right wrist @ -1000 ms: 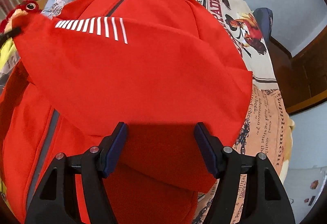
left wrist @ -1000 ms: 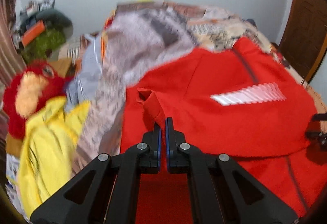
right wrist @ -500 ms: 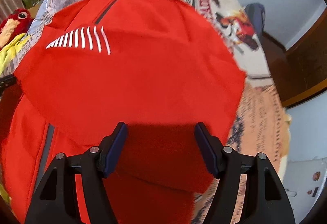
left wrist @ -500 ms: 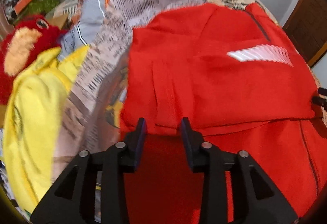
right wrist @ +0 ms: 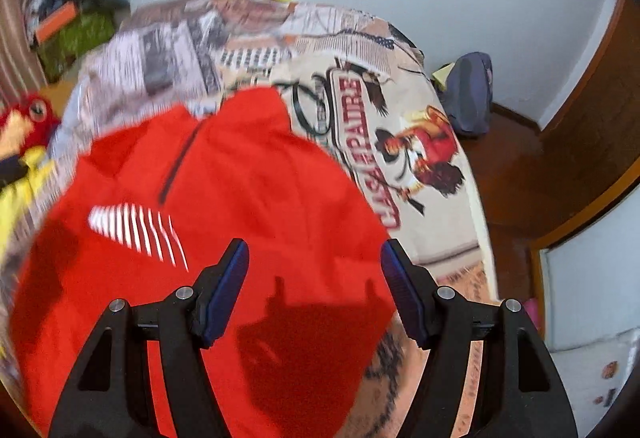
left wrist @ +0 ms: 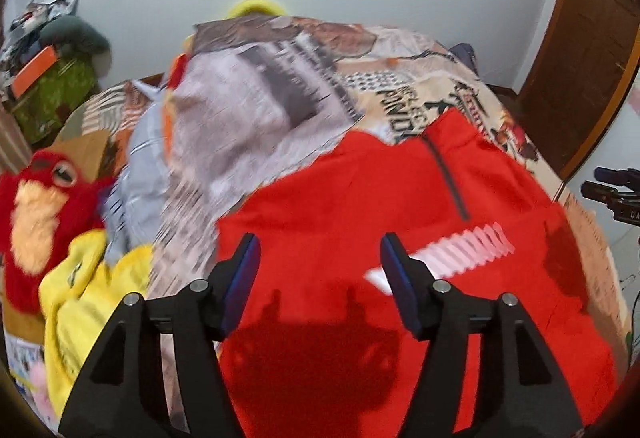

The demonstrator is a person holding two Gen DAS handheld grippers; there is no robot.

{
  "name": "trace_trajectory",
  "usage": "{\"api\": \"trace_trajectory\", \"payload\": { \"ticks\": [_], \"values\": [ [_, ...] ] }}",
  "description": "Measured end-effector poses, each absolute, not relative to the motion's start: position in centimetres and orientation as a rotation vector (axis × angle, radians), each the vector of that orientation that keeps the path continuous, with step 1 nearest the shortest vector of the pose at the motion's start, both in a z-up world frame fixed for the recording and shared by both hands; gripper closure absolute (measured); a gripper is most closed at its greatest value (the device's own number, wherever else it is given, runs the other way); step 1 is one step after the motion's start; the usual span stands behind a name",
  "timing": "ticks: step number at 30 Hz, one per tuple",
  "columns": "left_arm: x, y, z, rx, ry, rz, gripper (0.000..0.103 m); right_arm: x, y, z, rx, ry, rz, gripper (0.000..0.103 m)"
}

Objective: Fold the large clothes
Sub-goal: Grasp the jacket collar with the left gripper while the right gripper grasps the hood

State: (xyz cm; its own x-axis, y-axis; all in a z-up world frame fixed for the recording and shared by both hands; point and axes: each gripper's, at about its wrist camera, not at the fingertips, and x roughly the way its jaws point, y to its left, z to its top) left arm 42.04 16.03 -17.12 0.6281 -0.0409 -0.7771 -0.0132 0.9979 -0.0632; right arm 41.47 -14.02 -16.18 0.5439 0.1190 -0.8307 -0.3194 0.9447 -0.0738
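A red jacket (left wrist: pixel 360 206) with a dark zip and white chest stripes lies folded on the newspaper-print bedspread (left wrist: pixel 260 106). My left gripper (left wrist: pixel 320 258) hovers above its near left part, jaws opening, with nothing between them. In the right wrist view the same red jacket (right wrist: pixel 248 178) fills the lower left. My right gripper (right wrist: pixel 314 262) hangs open above its near right edge, holding nothing. Both grippers cast shadows on the cloth. A bit of the right gripper (left wrist: pixel 616 194) shows at the right edge of the left wrist view.
A yellow garment (left wrist: pixel 80 290) and a red plush toy (left wrist: pixel 36 214) lie at the bed's left. A grey garment (left wrist: pixel 136 174) sits behind them. Clutter is stacked in the far left corner (left wrist: pixel 48 70). A blue bag (right wrist: pixel 468 94) rests on the floor by the wooden door (right wrist: pixel 592 110).
My left gripper let go of the red sleeve, opened wide and rose away from the jacket. My right gripper stayed open and lifted, tilting up so the wall came into view.
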Motion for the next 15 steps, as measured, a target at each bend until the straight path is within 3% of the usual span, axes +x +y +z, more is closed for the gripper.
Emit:
{"api": "trace_trajectory", "payload": {
  "ticks": [6, 15],
  "values": [
    [47.8, 14.3, -18.6, -0.048, 0.909, -0.041, 0.04, 46.2, -13.9, -17.5, -0.022, 1.013, 0.313, 0.038],
    [55.0, 14.1, -23.4, -0.18, 0.963, -0.038, 0.04, 52.1, -12.2, -22.1, 0.06, 1.059, 0.279, 0.038]
  ]
}}
